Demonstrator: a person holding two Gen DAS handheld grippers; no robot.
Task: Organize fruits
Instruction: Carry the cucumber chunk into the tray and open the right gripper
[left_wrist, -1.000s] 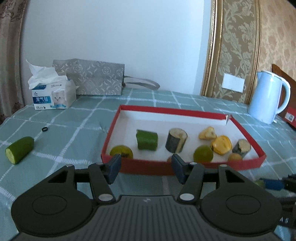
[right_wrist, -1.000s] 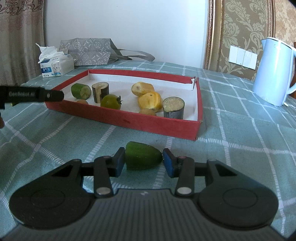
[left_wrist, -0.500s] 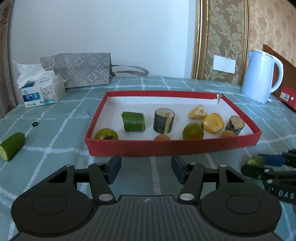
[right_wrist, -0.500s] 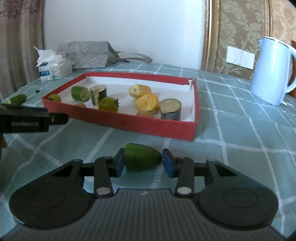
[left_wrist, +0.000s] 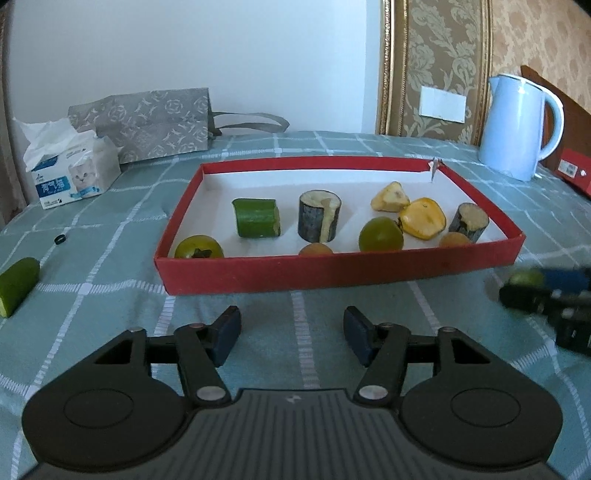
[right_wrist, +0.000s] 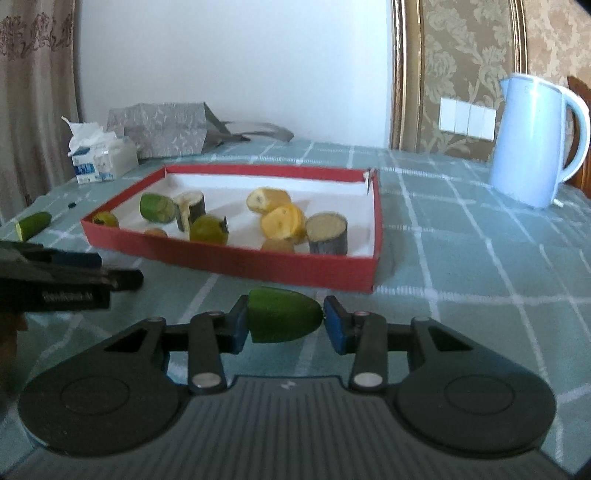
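A red tray (left_wrist: 332, 272) (right_wrist: 236, 263) with a white floor holds several fruit and vegetable pieces: green, yellow and dark-skinned chunks. My right gripper (right_wrist: 286, 324) is shut on a green cucumber end (right_wrist: 284, 319), lifted just in front of the tray's near wall. That same piece (left_wrist: 524, 277) shows blurred at the right of the left wrist view. My left gripper (left_wrist: 291, 334) hovers before the tray, its jaws opening with nothing between them. Another cucumber piece (left_wrist: 16, 286) (right_wrist: 33, 225) lies on the cloth left of the tray.
A pale blue kettle (left_wrist: 517, 125) (right_wrist: 535, 140) stands at the back right. A tissue box (left_wrist: 70, 173) and a grey bag (left_wrist: 147, 122) sit at the back left. A small black ring (left_wrist: 60, 239) lies on the checked tablecloth.
The left gripper drew back from the tray, showing more cloth before it, and its jaws widened. The right gripper rose slightly with the cucumber end still gripped.
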